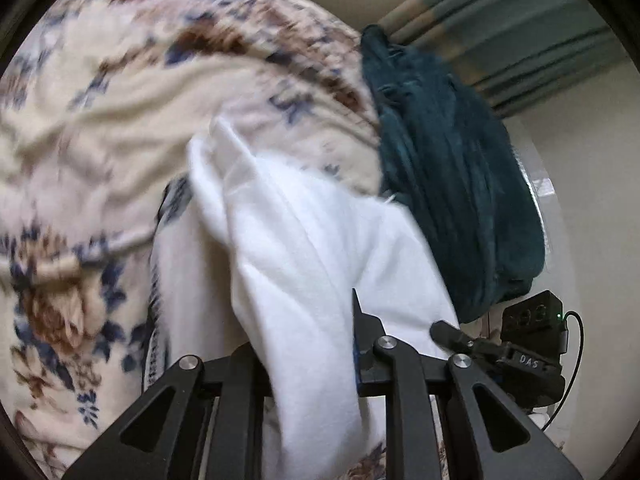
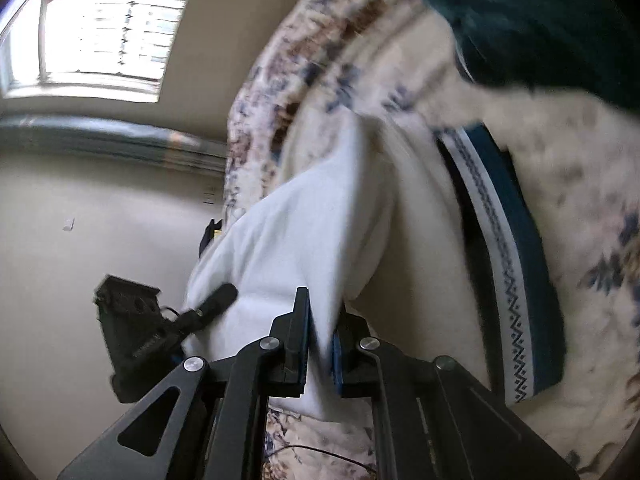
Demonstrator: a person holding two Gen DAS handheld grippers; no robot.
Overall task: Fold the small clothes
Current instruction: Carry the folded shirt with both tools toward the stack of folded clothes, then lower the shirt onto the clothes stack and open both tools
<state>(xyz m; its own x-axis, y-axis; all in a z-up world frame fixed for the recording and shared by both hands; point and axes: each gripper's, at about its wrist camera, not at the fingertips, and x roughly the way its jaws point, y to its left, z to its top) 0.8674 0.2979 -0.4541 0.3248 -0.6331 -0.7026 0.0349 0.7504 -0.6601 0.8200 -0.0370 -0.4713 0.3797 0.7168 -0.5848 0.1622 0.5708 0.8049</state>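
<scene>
A small white garment hangs lifted between both grippers above a floral blanket. My left gripper is shut on one edge of the white garment; the cloth drapes over and hides its left finger. My right gripper is shut on another edge of the same garment, pinched between its blue pads. The right gripper shows at the lower right of the left wrist view, and the left gripper at the lower left of the right wrist view.
A dark teal garment lies on the blanket to the right, also at the top of the right wrist view. A blue and white patterned band lies on the blanket. Curtains, a wall and a window are behind.
</scene>
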